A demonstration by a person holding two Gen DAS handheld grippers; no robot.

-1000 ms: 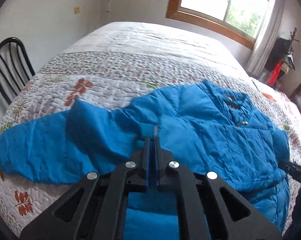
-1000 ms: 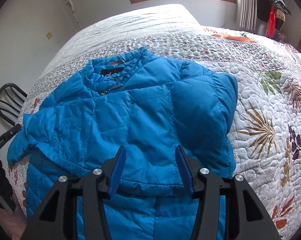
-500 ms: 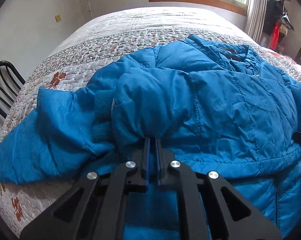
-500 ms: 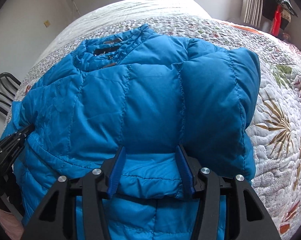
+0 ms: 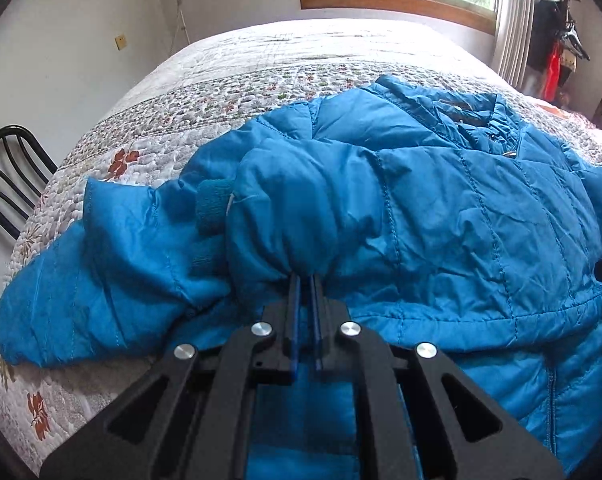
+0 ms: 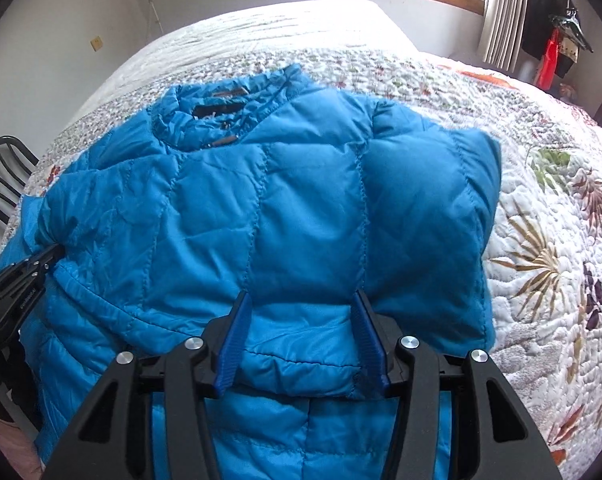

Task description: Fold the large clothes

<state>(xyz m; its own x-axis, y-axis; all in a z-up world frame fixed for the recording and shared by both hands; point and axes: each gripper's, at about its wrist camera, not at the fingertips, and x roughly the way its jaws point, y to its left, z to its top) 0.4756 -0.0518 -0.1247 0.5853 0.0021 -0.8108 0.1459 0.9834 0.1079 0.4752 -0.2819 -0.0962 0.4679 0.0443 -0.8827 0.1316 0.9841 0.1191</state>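
The blue puffer jacket (image 6: 301, 216) lies spread across the near part of the quilted bed (image 5: 301, 64), collar toward the window, and both of your tools are on it. Your left gripper (image 5: 304, 280) has its jaws pinched together on a bunched fold of fabric at the jacket's left side, where the left sleeve (image 5: 101, 264) trails out toward the chair (image 5: 9, 176). Your right gripper (image 6: 301, 312) stands half apart, its blue pads pressing the sides of a thick puffed fold near the hem, with the right side already doubled over. You seem to be mid-fold, bringing the lower part up over the body. Next, set both handfuls down evenly and let go without dragging the layers. The loose left sleeve, not yet tucked in, will likely need folding inward; nothing else crowds the quilt.
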